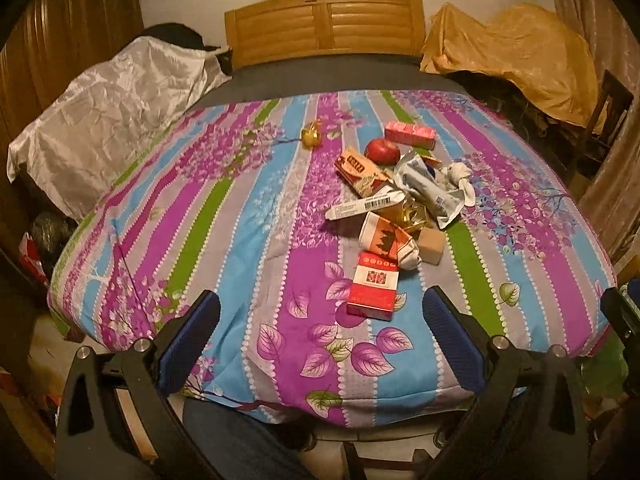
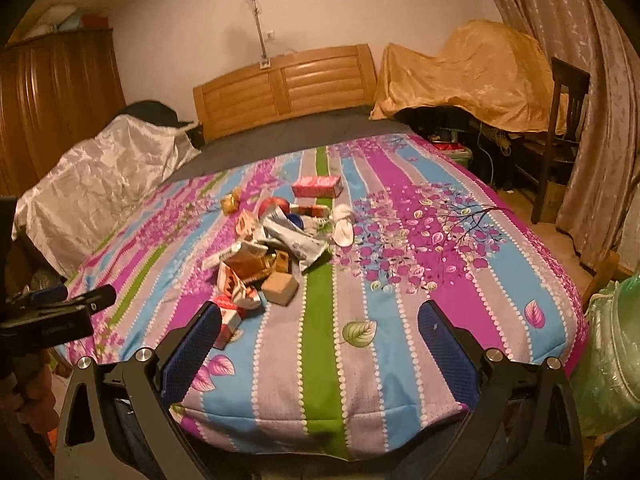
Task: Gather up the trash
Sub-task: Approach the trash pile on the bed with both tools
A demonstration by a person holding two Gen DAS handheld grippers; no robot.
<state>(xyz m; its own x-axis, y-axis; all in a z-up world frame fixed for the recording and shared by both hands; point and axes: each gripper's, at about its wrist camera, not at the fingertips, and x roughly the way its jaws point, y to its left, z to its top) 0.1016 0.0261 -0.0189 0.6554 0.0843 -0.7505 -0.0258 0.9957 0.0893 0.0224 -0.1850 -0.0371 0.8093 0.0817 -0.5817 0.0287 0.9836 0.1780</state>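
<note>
A pile of trash lies on the striped floral bedspread: a red carton nearest me, a crumpled orange wrapper, a tan cube box, a silver pouch, a long white box, a red apple, a pink box and a gold object. My left gripper is open and empty, just short of the red carton. My right gripper is open and empty at the bed's foot; the pile lies ahead to its left, the tan box closest.
A wooden headboard stands at the back. A white satin-covered heap is on the left, an orange-covered heap and a dark chair on the right. A green plastic bag hangs at the right edge. The left gripper shows at the left edge of the right wrist view.
</note>
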